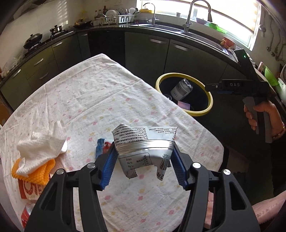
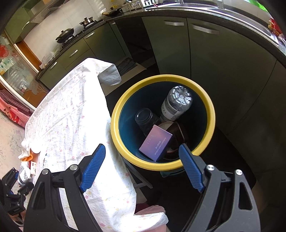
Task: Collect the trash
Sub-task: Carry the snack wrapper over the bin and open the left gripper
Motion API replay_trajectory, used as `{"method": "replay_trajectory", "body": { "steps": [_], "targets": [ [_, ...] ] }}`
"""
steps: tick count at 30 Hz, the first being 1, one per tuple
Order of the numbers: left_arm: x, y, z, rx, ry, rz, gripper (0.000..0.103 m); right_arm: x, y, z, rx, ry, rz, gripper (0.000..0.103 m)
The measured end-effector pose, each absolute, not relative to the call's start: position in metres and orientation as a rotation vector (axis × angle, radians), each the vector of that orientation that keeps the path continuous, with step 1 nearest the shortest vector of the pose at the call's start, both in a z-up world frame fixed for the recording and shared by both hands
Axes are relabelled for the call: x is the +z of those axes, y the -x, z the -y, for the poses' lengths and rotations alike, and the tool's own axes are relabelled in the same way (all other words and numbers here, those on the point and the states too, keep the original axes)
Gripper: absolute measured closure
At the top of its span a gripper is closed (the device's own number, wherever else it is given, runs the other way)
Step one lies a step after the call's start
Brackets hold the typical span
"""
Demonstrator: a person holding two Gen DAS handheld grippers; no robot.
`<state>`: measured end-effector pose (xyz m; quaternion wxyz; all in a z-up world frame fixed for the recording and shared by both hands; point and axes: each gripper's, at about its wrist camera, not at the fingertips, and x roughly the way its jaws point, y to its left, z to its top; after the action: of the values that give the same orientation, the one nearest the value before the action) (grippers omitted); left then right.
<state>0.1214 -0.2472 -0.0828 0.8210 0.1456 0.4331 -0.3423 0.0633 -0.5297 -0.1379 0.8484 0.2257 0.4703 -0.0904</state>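
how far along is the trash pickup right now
Done: the yellow-rimmed bin already holds a plastic bottle, a clear cup and a purple box.
In hand: the left gripper is shut on a crumpled wrapper above the table; the right gripper is open over the bin, empty.
Left: a white paper towel, an orange piece and a small blue wrapper.

Home kitchen: sink faucet (image 1: 198, 14), dish rack (image 1: 116, 17), wok (image 1: 33, 40) on stove
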Motion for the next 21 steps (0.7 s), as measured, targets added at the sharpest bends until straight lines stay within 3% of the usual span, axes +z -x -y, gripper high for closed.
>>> {"method": "replay_trajectory", "body": {
  "steps": [17, 21],
  "targets": [
    [-0.091, -0.195, 0.454, -0.961, -0.407, -0.953, 0.043, -0.157, -0.024, 0.591, -0.296, -0.543, -0.984, 0.023],
    [-0.108, -0.209, 0.494, -0.963, -0.424, -0.978, 0.033, -0.162, -0.021, 0.601, -0.308, -0.566, -0.989, 0.023]
  ]
}}
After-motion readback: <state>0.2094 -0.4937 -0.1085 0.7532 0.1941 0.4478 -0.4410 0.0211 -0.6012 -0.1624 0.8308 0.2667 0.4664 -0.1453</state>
